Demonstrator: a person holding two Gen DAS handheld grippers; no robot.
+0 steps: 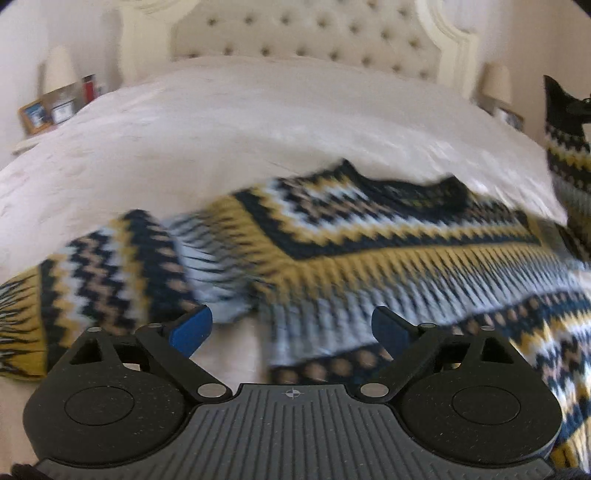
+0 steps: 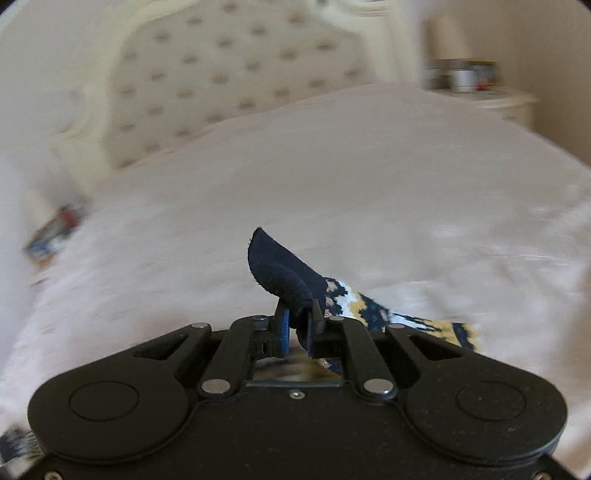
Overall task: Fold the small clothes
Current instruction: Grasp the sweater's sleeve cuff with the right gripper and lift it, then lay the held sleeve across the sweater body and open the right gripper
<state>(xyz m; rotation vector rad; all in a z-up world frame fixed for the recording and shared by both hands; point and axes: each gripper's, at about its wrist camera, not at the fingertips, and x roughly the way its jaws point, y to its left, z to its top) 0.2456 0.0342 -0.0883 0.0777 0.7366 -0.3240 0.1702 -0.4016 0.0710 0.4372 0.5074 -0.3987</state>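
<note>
A small knitted sweater [image 1: 369,240] with navy, yellow, white and tan zigzag bands lies spread on the white bedspread [image 1: 221,140]. Its left sleeve [image 1: 110,277] lies bent at the near left. My left gripper [image 1: 291,332] hovers just above the sweater's lower part, open, with nothing between its blue pads [image 1: 192,330]. The right sleeve [image 1: 569,147] is lifted off the bed at the far right edge of the left wrist view. My right gripper [image 2: 297,325] is shut on that sleeve's navy cuff [image 2: 277,266], which sticks up past the fingers while the patterned part [image 2: 399,317] trails to the right.
A tufted cream headboard [image 1: 314,33] stands at the far end of the bed. Nightstands with lamps, frames and small items flank it on the left [image 1: 55,107] and right [image 2: 465,77]. Bare bedspread [image 2: 369,166] stretches beyond the sweater.
</note>
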